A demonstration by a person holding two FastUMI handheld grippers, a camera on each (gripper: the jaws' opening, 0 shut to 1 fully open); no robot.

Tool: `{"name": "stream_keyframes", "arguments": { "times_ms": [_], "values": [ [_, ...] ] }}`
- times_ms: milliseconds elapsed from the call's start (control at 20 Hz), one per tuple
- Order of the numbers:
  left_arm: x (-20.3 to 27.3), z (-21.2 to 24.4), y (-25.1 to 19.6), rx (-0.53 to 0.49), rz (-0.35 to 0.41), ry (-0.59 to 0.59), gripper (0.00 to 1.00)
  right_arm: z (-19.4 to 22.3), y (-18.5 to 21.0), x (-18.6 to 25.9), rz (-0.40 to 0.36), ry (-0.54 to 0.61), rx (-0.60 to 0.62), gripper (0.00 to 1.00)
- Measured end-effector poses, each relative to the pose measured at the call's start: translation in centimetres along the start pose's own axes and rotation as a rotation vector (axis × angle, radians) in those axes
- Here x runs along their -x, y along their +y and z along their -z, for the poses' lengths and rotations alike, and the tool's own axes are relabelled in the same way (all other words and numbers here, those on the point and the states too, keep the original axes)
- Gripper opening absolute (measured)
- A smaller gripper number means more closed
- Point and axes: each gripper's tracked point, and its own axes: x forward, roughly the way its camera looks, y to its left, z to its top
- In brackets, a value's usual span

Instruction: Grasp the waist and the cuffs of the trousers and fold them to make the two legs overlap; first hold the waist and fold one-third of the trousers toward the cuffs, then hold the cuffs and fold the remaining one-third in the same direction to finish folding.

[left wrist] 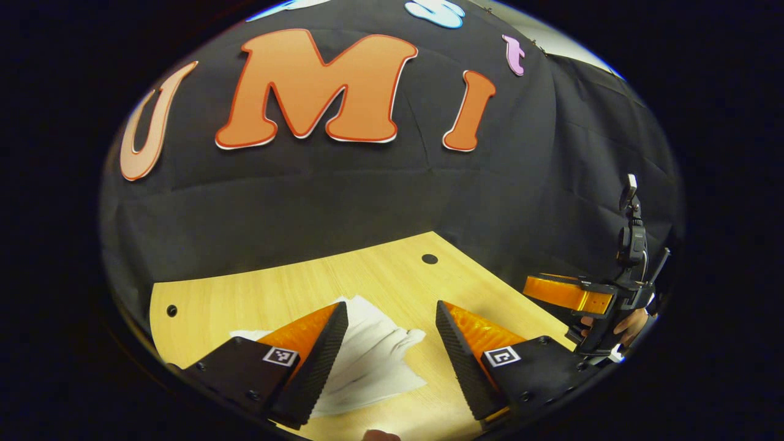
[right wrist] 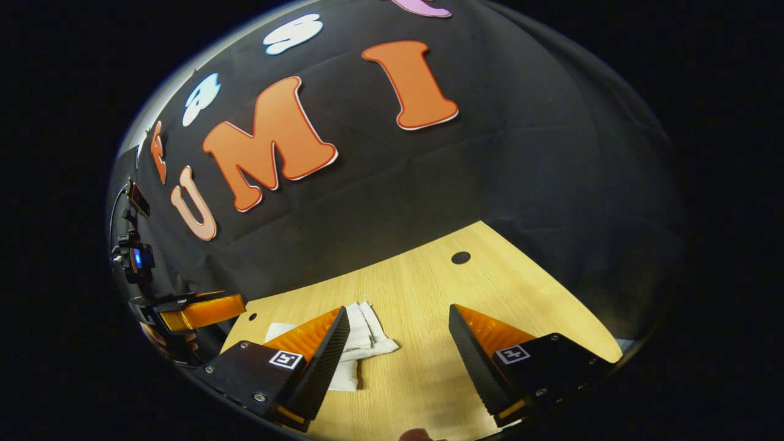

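Observation:
The white trousers (left wrist: 373, 361) lie crumpled on the wooden table (left wrist: 392, 275), partly under my left gripper's near finger. My left gripper (left wrist: 391, 315) hangs open above them, nothing between its fingers. In the right gripper view the trousers (right wrist: 364, 340) lie as a small folded white heap left of centre, partly behind the left finger. My right gripper (right wrist: 398, 321) is open too, over bare wood just right of the cloth. The right gripper (left wrist: 572, 294) and the hand holding it also appear at the right edge of the left gripper view; the left gripper (right wrist: 199, 312) appears at the left edge of the right gripper view.
The table has a dark round hole (left wrist: 429, 258) near its far edge and a smaller one (left wrist: 171, 310) at the left. The black booth wall (left wrist: 367, 202) stands close behind the table. A fingertip (right wrist: 416, 435) peeks in at the bottom edge.

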Motion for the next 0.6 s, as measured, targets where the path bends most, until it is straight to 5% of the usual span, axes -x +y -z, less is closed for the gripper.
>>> {"name": "stream_keyframes", "arguments": {
  "times_ms": [600],
  "values": [
    [15.7,-7.3,6.3,-0.024,-0.395,-0.384,0.97,-9.4,10.3,5.3,-0.085,-0.294,0.273,0.98]
  ]
}}
